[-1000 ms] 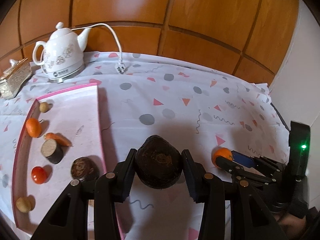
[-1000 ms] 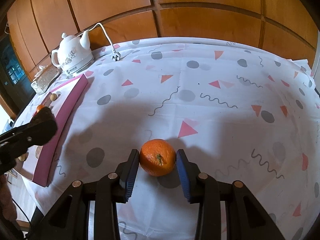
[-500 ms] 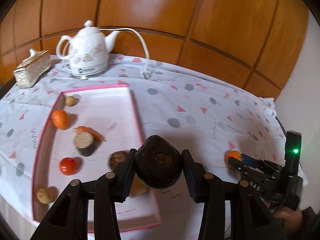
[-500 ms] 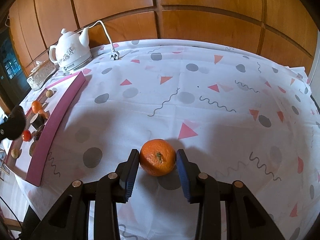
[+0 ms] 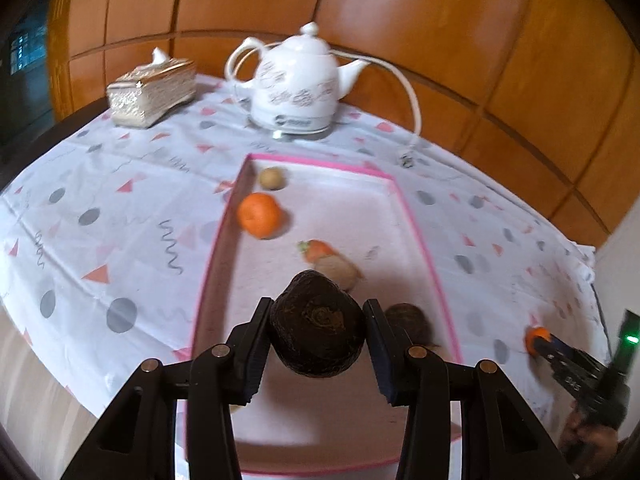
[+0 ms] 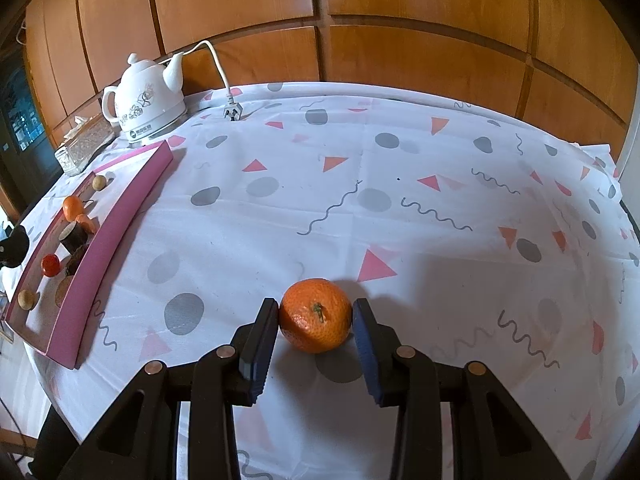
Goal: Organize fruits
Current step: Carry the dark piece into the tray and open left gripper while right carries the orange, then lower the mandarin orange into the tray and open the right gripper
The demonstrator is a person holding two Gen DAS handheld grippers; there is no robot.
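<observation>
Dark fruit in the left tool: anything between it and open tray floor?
Nothing visible blocks it. The dark fruit, clamped in the left tool, hangs over the pink tray. A cut brown piece lies just beyond it and another dark fruit to its right; the floor on its left is bare.

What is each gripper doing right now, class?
Left gripper: shut on the dark fruit, over the pink tray.
Right gripper: shut on the orange.

I see glossy orange-brown wood-panelled walls (image 6: 400, 20) behind a table under a white patterned cloth (image 6: 400, 200); possibly a dark window (image 5: 24, 48) at left.
</observation>
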